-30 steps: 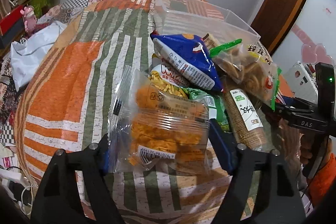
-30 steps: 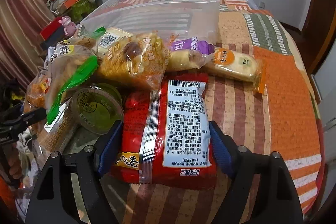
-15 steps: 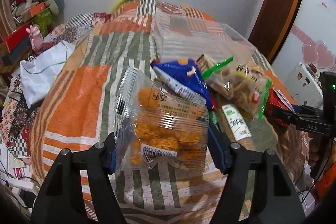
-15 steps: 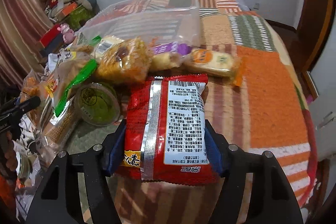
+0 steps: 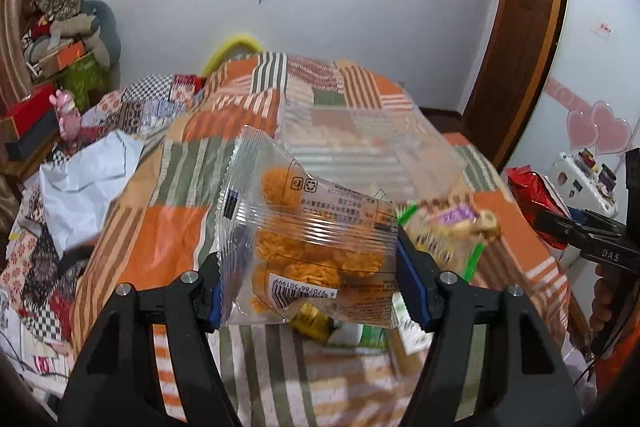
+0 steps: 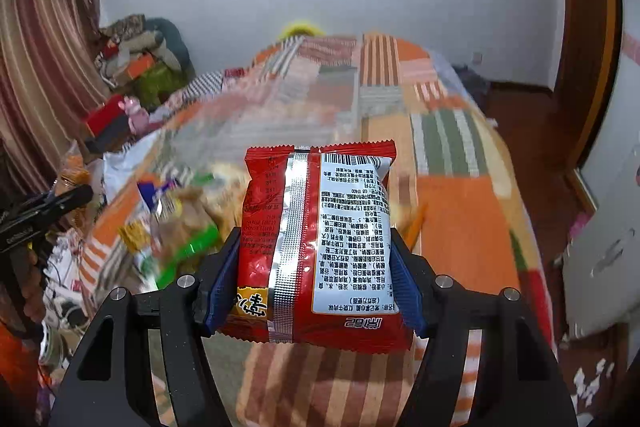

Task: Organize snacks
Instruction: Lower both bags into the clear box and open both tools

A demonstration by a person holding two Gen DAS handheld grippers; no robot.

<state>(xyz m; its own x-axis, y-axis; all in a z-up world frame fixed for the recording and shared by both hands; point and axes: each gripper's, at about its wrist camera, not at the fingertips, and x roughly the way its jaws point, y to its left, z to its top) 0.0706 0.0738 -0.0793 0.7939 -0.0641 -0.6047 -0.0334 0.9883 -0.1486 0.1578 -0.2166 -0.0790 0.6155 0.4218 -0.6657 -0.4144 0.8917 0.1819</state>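
Note:
My left gripper is shut on a clear bag of orange snacks and holds it up above the patchwork bed. My right gripper is shut on a red noodle packet, lifted clear of the bed. A clear plastic bin stands beyond the left bag; it also shows, blurred, in the right wrist view. A pile of other snack bags lies on the bed left of the red packet; it appears in the left wrist view too, right of the clear bag.
The bed cover is orange, green and striped patchwork. A white plastic bag lies at its left side. Cluttered boxes and clothes fill the far left. A wooden door stands at the right. The other gripper shows at the right edge.
Both grippers have risen and tilted up with their bags, so the snack pile and bin sit lower and further off. The view is blurred by motion.

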